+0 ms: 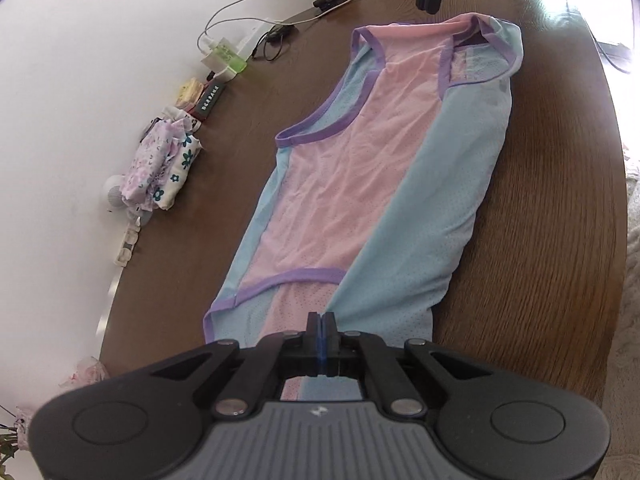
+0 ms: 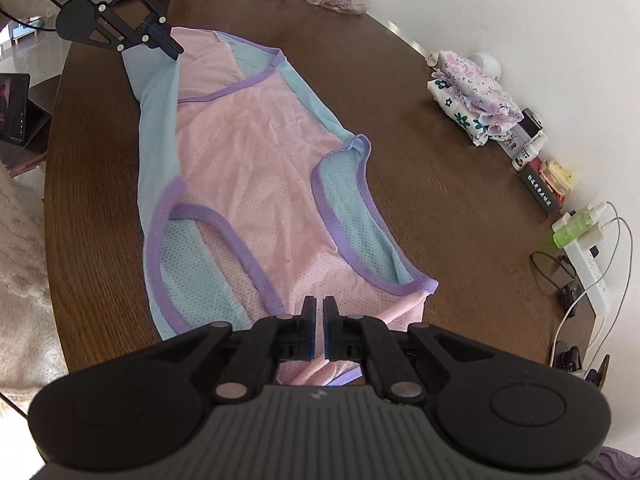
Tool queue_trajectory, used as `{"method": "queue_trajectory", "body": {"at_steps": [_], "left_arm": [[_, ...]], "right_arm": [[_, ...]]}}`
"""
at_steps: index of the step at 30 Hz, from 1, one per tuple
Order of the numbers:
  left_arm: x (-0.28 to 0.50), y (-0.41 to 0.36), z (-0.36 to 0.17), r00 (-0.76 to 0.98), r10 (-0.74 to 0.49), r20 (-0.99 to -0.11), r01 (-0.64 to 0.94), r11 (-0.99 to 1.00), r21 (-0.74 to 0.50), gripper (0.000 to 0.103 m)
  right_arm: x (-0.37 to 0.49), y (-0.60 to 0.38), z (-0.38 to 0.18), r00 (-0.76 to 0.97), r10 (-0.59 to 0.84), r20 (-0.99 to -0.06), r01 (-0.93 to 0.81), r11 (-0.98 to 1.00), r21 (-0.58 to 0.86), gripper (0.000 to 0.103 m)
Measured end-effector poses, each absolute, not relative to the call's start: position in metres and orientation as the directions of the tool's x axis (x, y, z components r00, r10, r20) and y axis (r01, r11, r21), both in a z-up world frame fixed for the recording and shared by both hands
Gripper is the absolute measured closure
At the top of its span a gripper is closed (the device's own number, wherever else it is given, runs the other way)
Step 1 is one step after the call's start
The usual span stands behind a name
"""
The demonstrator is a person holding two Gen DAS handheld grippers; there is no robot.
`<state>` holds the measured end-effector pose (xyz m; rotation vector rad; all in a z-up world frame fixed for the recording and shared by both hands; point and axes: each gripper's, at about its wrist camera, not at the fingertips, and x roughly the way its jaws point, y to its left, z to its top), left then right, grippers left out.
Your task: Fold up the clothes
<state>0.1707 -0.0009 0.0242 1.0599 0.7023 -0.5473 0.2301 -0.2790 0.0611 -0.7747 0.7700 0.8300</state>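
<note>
On the brown wooden table, both grippers pinch opposite ends of the pink-and-blue mesh tank top, left gripper and right gripper clamped on fabric.

Left gripper and right gripper (both angled downward) are closed.

a dark wooden table bears a pink-and-blue garment and folded floral clothes.
</note>
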Motion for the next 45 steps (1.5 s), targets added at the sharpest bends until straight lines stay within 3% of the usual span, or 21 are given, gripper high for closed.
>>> {"method": "queue_trajectory", "body": {"at_steps": [2, 4, 6, 11, 13, 14, 15, 22, 27, 33, 36, 37, 41, 45], "left_arm": [[0.170, 0.000, 0.023, 0.654, -0.085, -0.752, 0.714, 0.397, 0.577, 0.103], [0.169, 0.002, 0.022, 0.645, -0.099, -0.757, 0.722, 0.402, 0.563, 0.103], [0.168, 0.003, 0.023, 0.646, -0.103, -0.756, 0.721, 0.407, 0.561, 0.103], [0.167, 0.004, 0.023, 0.654, -0.103, -0.750, 0.712, 0.418, 0.563, 0.103], [0.166, 0.004, 0.023, 0.654, -0.102, -0.749, 0.712, 0.415, 0.566, 0.103], [0.165, 0.005, 0.024, 0.653, -0.104, -0.750, 0.715, 0.411, 0.565, 0.103], [0.165, 0.005, 0.024, 0.652, -0.105, -0.751, 0.717, 0.407, 0.565, 0.103], [0.189, 0.009, 0.024, 0.680, -0.074, -0.729, 0.685, 0.419, 0.596, 0.103], [0.208, 0.014, 0.012, 0.673, -0.048, -0.738, 0.675, 0.448, 0.587, 0.103], [0.214, 0.029, 0.018, 0.572, -0.118, -0.812, 0.712, 0.563, 0.419, 0.094], [0.217, 0.041, 0.026, 0.546, -0.142, -0.825, 0.701, 0.617, 0.358, 0.086], [0.218, 0.044, 0.029, 0.538, -0.151, -0.829, 0.696, 0.634, 0.337, 0.081], [0.222, 0.056, 0.035, 0.527, -0.167, -0.833, 0.686, 0.662, 0.301, 0.078], [0.225, 0.065, 0.037, 0.486, -0.244, -0.839, 0.712, 0.667, 0.218, 0.072]], "right_arm": [[0.226, -0.284, 0.060, 0.374, 0.383, -0.845, -0.873, 0.454, -0.181, 0.094], [0.214, -0.290, 0.062, 0.307, 0.427, -0.850, -0.891, 0.444, -0.099, 0.071], [0.204, -0.291, 0.059, 0.271, 0.430, -0.861, -0.898, 0.436, -0.065, 0.066], [0.193, -0.281, 0.034, 0.213, 0.366, -0.906, -0.912, 0.407, -0.050, 0.067], [0.194, -0.279, 0.027, 0.217, 0.348, -0.912, -0.914, 0.401, -0.064, 0.080], [0.197, -0.279, 0.028, 0.218, 0.354, -0.909, -0.911, 0.408, -0.059, 0.098], [0.200, -0.280, 0.030, 0.233, 0.352, -0.907, -0.905, 0.419, -0.070, 0.103], [0.235, -0.287, 0.057, 0.315, 0.391, -0.865, -0.882, 0.456, -0.115, 0.103], [0.264, -0.288, 0.040, 0.282, 0.376, -0.883, -0.870, 0.487, -0.070, 0.103], [0.270, -0.288, 0.028, 0.253, 0.367, -0.895, -0.865, 0.501, -0.039, 0.095], [0.271, -0.293, 0.042, 0.270, 0.398, -0.877, -0.855, 0.519, -0.028, 0.069], [0.271, -0.294, 0.051, 0.270, 0.430, -0.861, -0.854, 0.520, -0.008, 0.067], [0.265, -0.287, 0.079, 0.240, 0.558, -0.794, -0.875, 0.478, 0.072, 0.063], [0.266, -0.248, 0.071, 0.155, 0.567, -0.809, -0.914, 0.394, 0.101, 0.063]]}}
